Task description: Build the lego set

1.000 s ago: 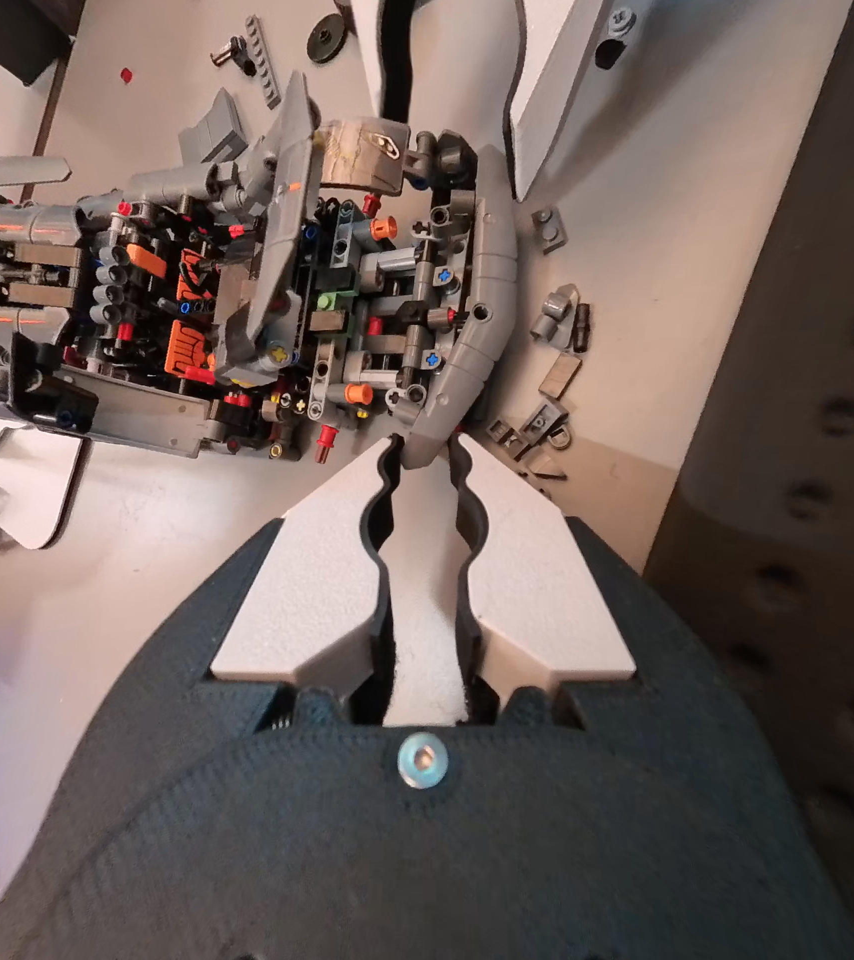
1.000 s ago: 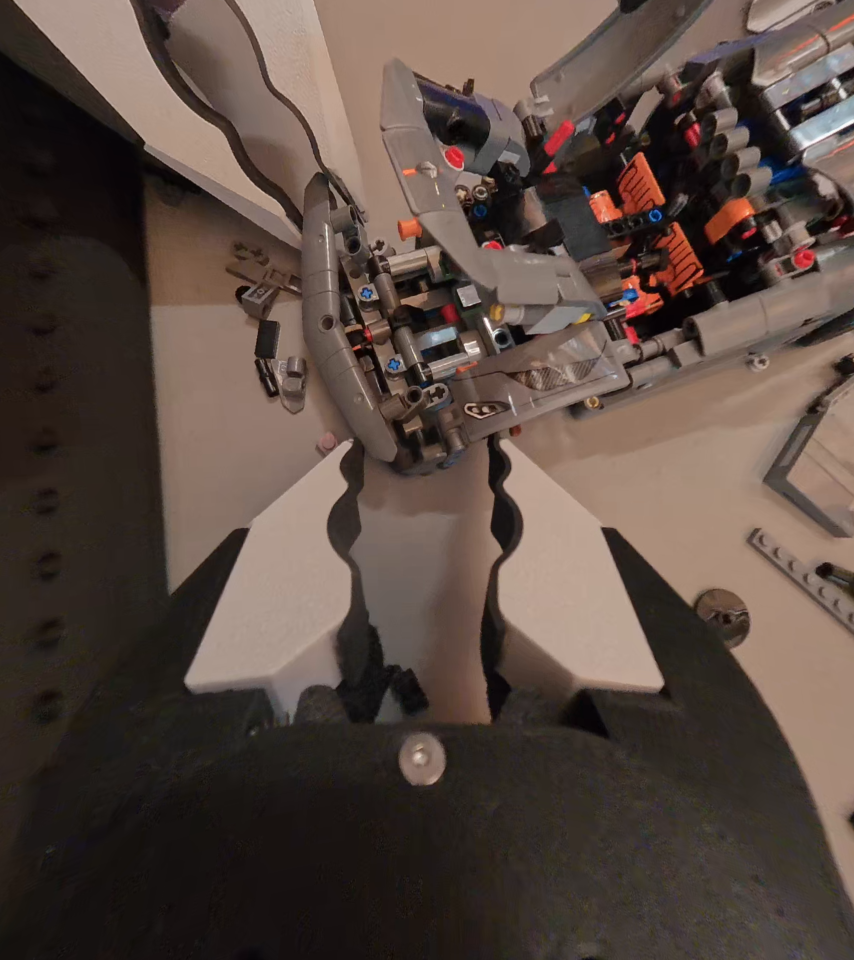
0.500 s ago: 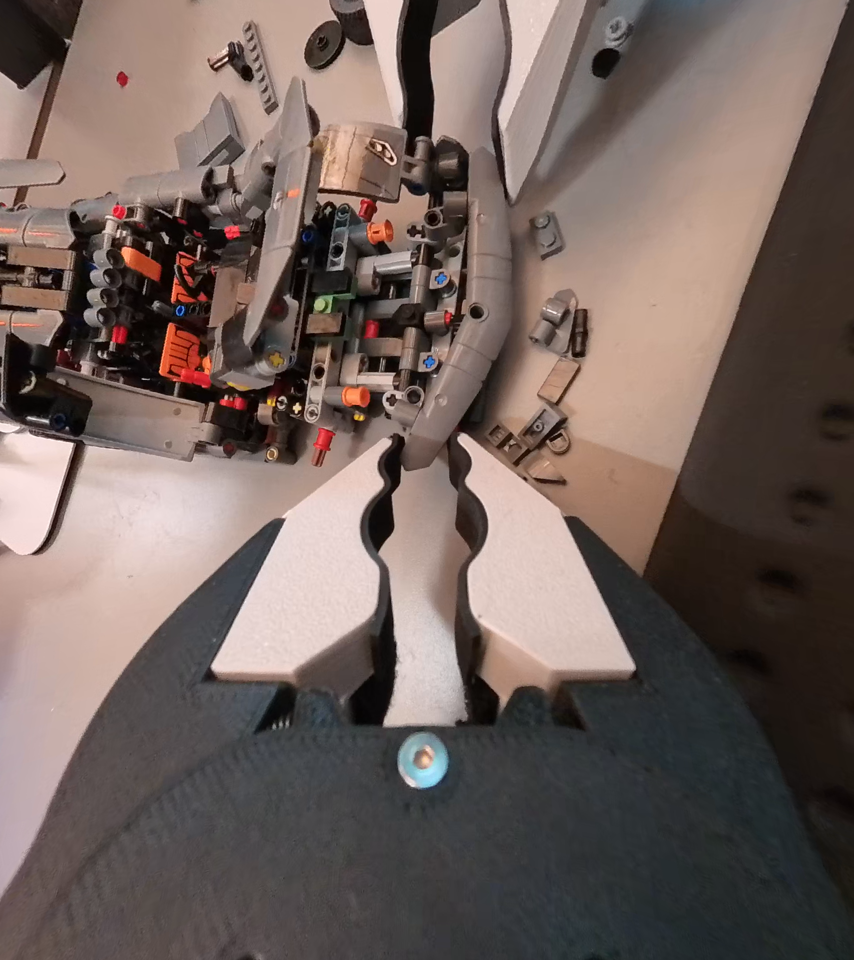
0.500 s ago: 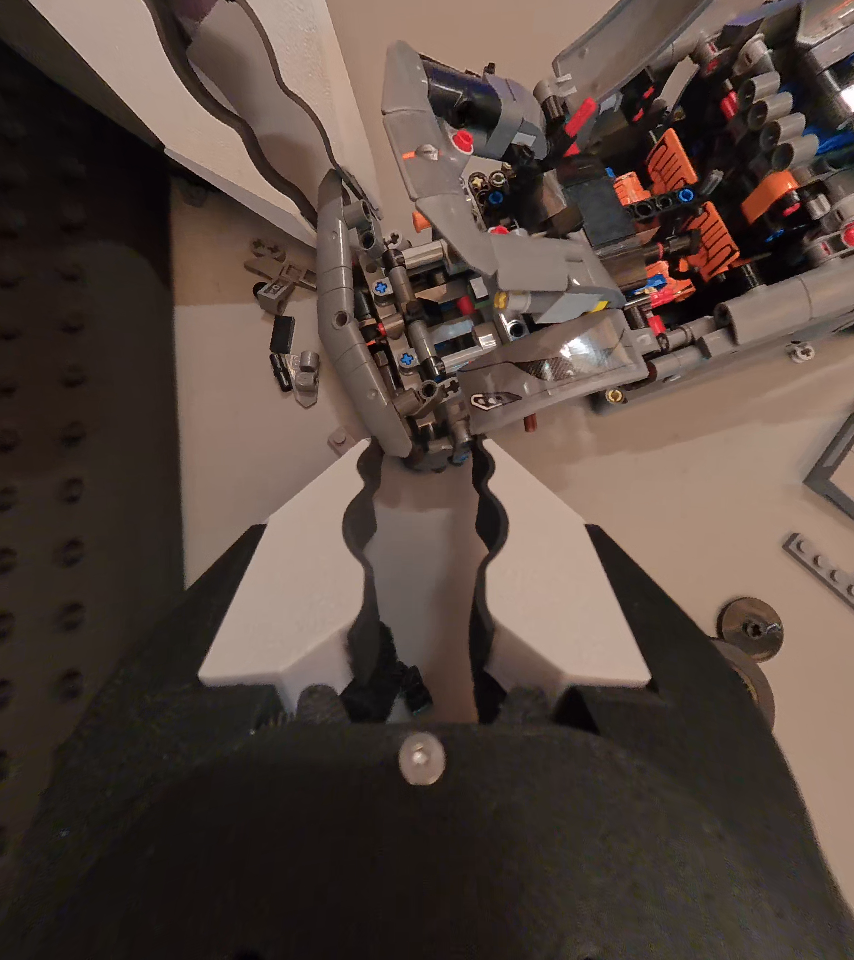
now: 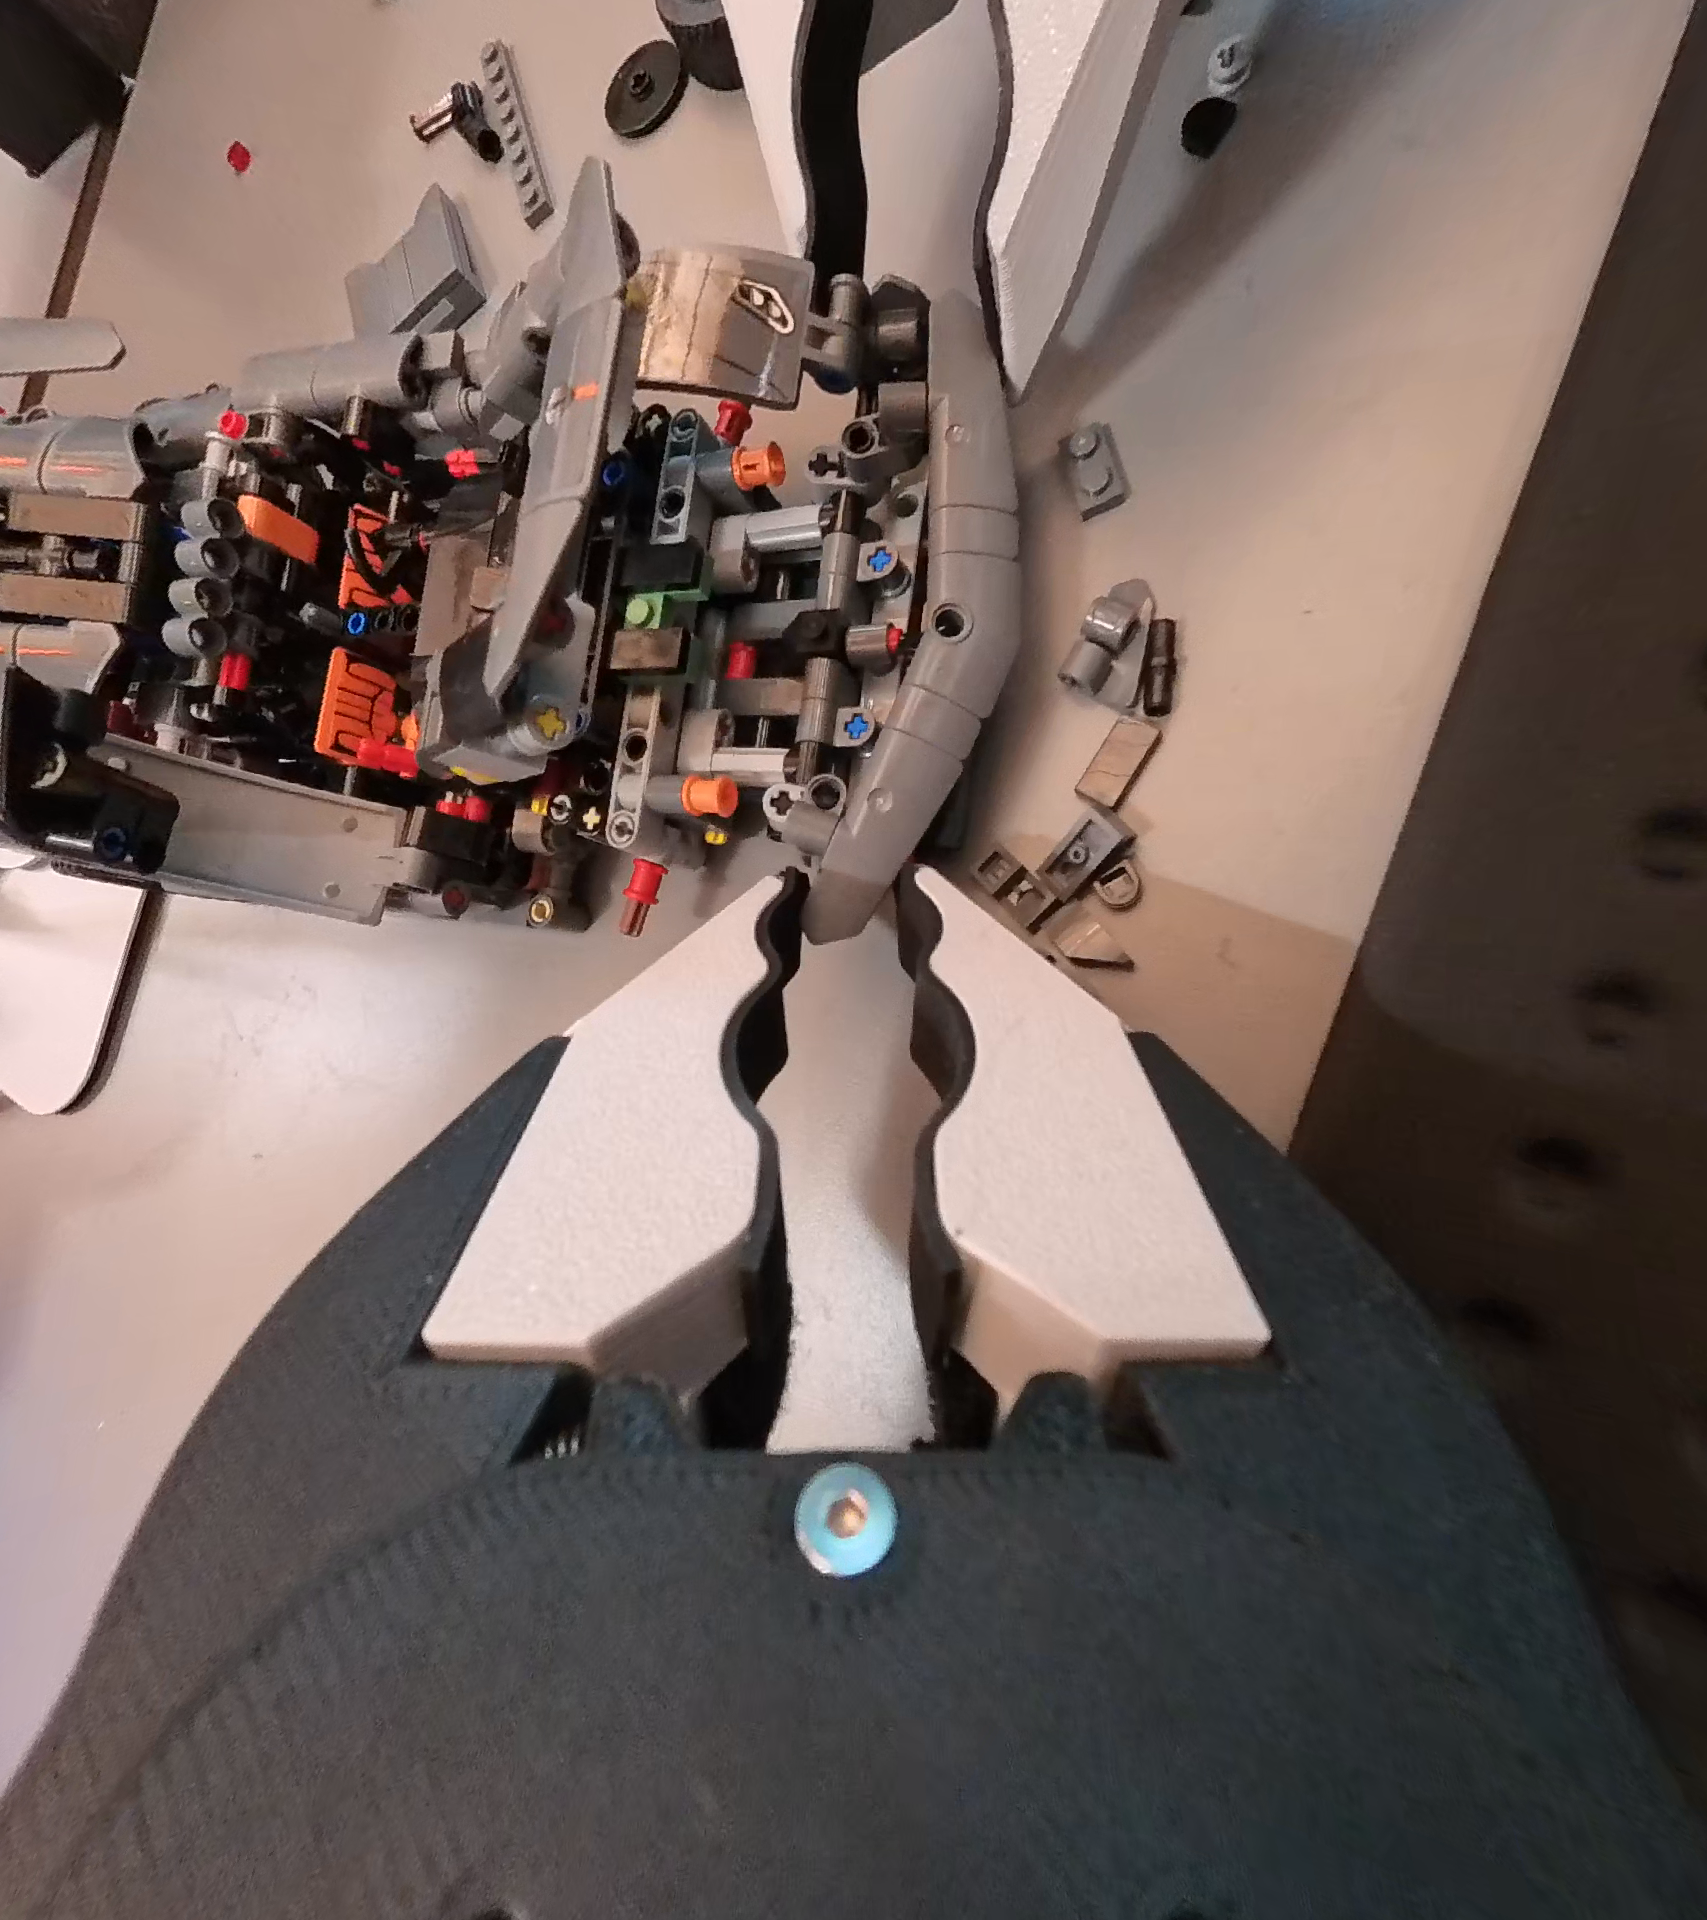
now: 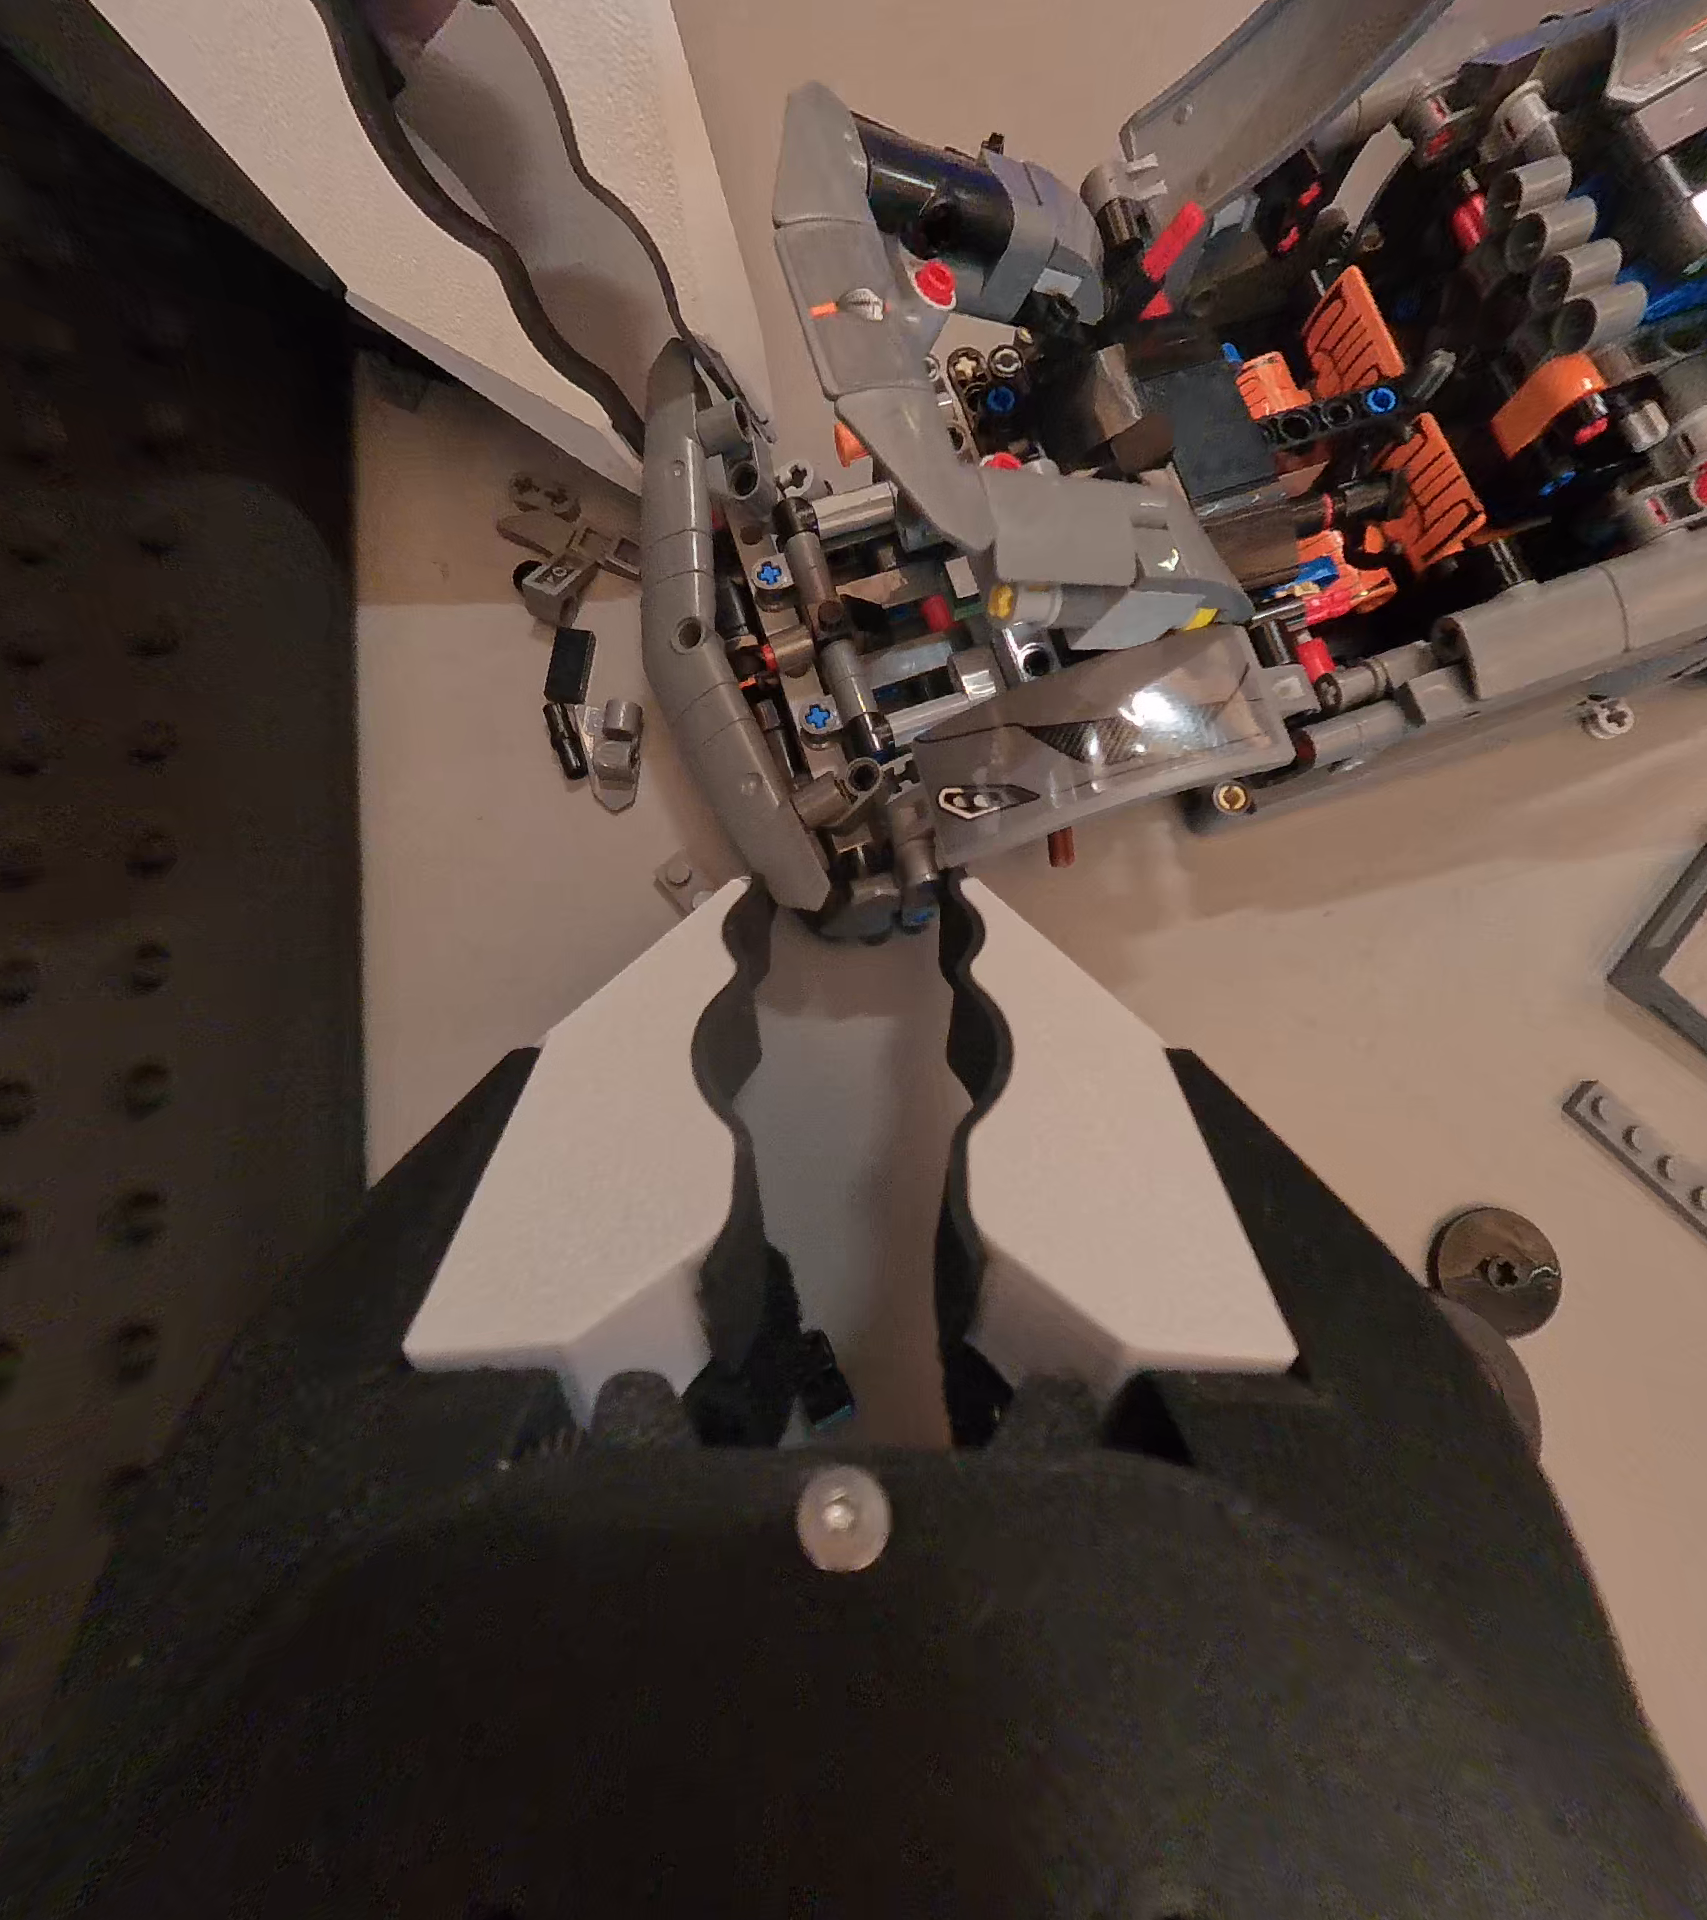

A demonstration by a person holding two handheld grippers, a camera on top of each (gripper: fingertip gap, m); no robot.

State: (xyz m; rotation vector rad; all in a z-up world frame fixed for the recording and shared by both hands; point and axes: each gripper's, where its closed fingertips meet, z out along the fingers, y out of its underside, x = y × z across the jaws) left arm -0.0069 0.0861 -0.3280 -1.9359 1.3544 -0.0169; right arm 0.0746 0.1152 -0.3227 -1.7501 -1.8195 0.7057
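Both pairs of jaws were closed down on opposite ends of one curved grey panel. At the left gripper [image 5: 844, 899], the panel's [image 5: 963, 623] near tip was pinched right between the white fingertips [image 5: 714, 940], with only a narrow gap left showing behind it. At the right gripper [image 6: 854, 904], the panel's [image 6: 688, 644] other end and the dark pins beside it were clamped at the very tips of the fingers.

That panel was seen fixed across the end of the lego model [image 5: 392, 582], a dense grey build with orange, red and blue pins, laid lengthwise on the pale desk [image 5: 236, 1091]. The model [image 6: 1244, 499] was spread away from both grippers, toward the desk's far side in each view.

Small loose grey pieces [image 5: 1098, 831] were scattered on the desk just beside the panel, between it and the dark studded mat [image 5: 1607, 935] at the desk's edge. A long grey plate [image 6: 1701, 1205] and a dark round disc [image 6: 1493, 1273] were noted well apart from the model, near the right gripper's body.
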